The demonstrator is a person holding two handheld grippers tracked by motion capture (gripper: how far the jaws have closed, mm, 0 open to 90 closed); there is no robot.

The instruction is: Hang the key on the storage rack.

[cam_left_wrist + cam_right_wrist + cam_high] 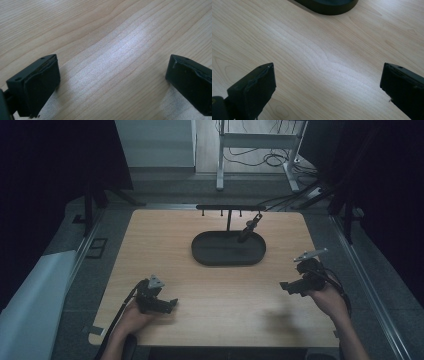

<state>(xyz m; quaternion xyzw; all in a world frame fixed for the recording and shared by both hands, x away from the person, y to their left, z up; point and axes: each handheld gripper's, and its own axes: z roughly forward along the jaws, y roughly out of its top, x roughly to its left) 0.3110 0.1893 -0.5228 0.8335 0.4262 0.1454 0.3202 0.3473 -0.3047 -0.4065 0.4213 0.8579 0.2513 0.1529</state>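
A black oval tray (210,256) sits at the middle back of the wooden table (165,240), with a T-shaped stand (229,210) rising behind it. A dark object (249,229) hangs from the stand's bar over the tray's right part. My left gripper (172,303) rests low at the table's front left, open, with bare wood between its jaws (112,75). My right gripper (285,286) hovers at the front right, open and pointing left. In the right gripper view the tray's edge (329,7) shows at the top, far ahead of the wide-apart jaws.
Metal rails run along both sides of the table, with grey floor beyond. A white desk frame (255,142) with cables stands behind the table. Dark curtains flank the scene at left and right.
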